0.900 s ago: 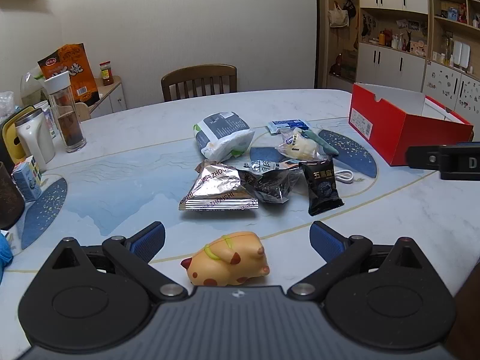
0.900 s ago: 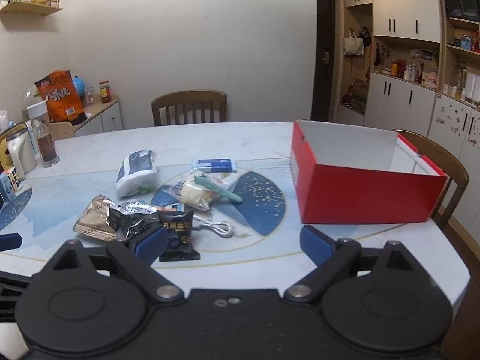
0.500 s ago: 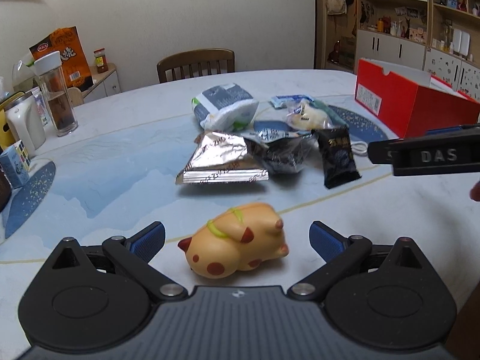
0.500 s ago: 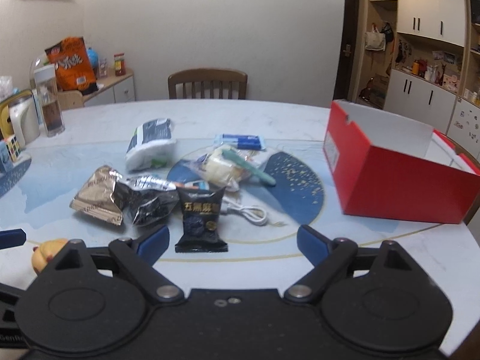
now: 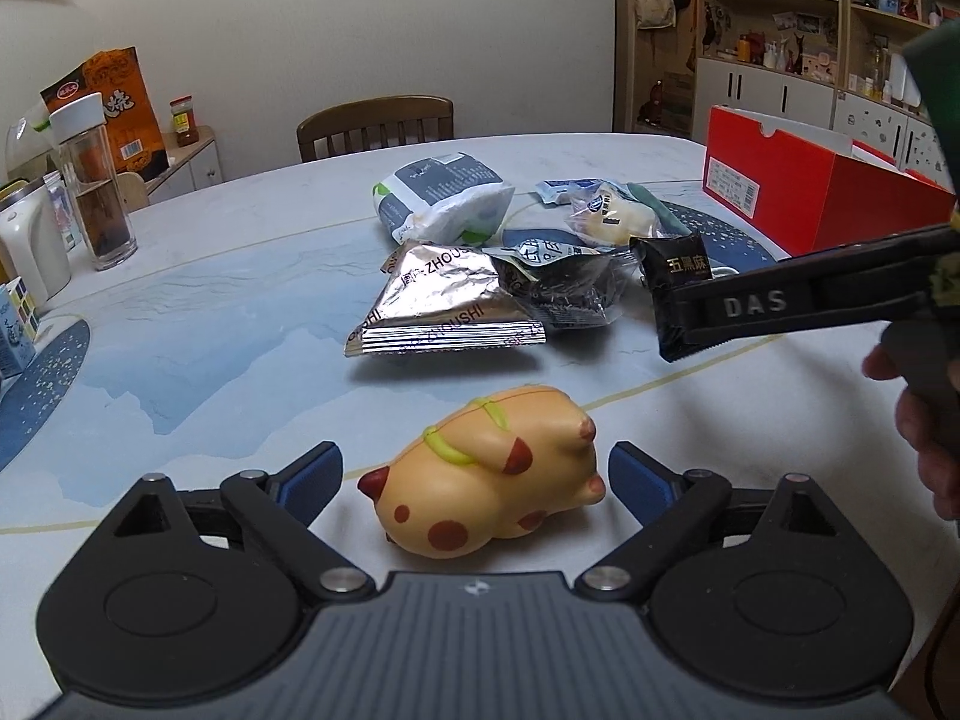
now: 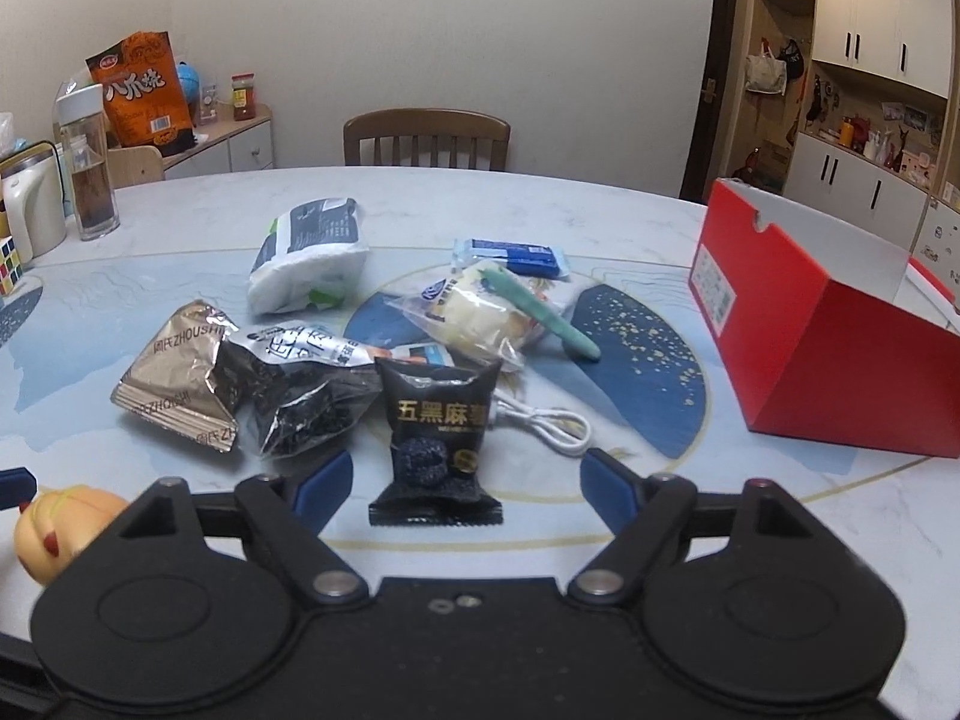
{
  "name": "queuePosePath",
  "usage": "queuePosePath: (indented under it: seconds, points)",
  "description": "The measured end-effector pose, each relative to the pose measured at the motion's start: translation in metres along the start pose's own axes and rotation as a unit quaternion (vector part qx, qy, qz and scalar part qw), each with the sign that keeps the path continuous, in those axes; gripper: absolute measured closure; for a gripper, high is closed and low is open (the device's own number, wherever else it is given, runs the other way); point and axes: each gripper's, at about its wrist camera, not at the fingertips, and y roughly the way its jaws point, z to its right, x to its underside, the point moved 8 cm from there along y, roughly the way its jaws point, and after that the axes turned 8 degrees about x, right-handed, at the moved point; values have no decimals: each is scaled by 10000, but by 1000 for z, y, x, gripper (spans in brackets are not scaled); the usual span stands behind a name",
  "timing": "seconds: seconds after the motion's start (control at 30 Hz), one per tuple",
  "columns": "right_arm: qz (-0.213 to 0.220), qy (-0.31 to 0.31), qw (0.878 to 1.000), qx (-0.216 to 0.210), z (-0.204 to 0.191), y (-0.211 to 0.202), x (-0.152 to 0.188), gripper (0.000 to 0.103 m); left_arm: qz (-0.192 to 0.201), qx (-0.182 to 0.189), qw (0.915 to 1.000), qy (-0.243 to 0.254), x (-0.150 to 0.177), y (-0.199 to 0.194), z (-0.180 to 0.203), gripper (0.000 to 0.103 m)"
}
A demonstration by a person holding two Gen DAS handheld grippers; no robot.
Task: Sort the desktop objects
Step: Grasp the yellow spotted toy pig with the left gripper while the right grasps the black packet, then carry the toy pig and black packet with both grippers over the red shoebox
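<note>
The left gripper [image 5: 474, 477] has closed in: its wide-open fingers are now flanking the soft orange spotted pig toy [image 5: 486, 492], gripping nothing yet. The right gripper [image 6: 465, 477], equally wide and empty, is now bracketing the black snack sachet [image 6: 437, 441] printed "五黑麻". At eleven o'clock is lying the silver "ZHOUSHI" packet [image 6: 177, 381]; at two o'clock, farther off, the red cardboard box [image 6: 840, 354] is waiting on the tabletop [image 6: 840, 516].

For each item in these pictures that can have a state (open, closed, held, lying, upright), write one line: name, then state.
Left gripper: open, astride the toy, not gripping.
Right gripper: open, black snack packet between its fingers.
Pig toy: lying on its side.
Black snack packet: sealed, lying flat.
Red box: open, lidless.
Glass bottle: upright, capped.
</note>
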Motion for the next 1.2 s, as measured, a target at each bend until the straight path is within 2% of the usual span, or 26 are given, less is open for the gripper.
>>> queuePosePath:
  seconds: [0.1, 0.23, 0.3, 0.8, 1.2]
  points:
    - [-38, -14, 10000, -1, -4, 5, 0, 27, 66, -24, 10000, 71, -1, 1, -3, 11]
    - [-63, -80, 9999, 31, -7, 10, -1, 35, -1, 120, 9999, 46, 0, 3, -3, 20]
    - [-79, -123, 9999, 55, -9, 12, -2, 41, 13, 145, 9999, 58, -1, 3, -2, 21]
    - [-309, -140, 9994, 80, -14, 22, -4, 67, -33, 349, 9993, 144, -10, 6, -7, 28]
    - [-437, -37, 9989, 168, -4, 14, -7, 70, -107, 455, 9988, 151, -20, 5, -13, 32]
